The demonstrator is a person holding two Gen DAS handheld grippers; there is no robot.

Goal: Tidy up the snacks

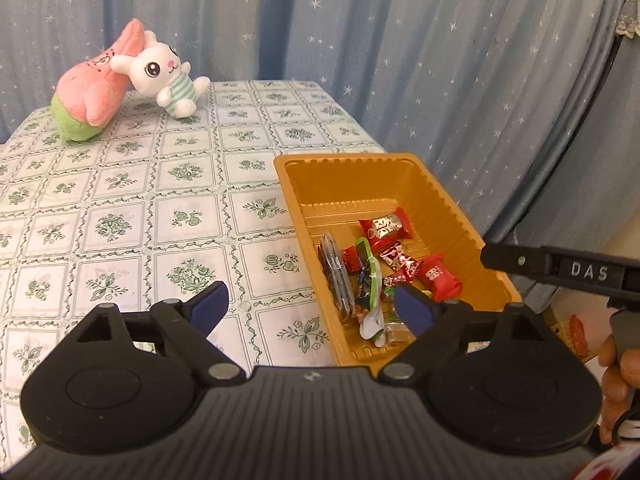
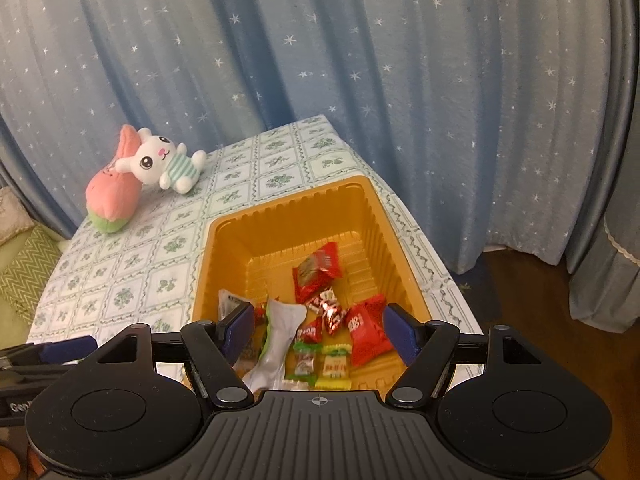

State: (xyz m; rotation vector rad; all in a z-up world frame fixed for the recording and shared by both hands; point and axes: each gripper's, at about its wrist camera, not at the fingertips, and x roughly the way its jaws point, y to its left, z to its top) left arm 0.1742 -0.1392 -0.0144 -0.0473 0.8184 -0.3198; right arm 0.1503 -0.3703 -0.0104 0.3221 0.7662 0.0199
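Home room, star-print curtains (image 2: 400,80), floral tablecloth (image 1: 120,208), plush toys (image 1: 132,80) on table

light: soft, even, moderately bright, source unseen | shadows: faint | glare: small glints on foil wrappers (image 2: 330,312) | blur: slight softness | distortion: fisheye bending, dark vignette at corners

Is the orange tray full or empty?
Partly filled: the orange tray holds wrapped snacks at its near end; the far end is bare.
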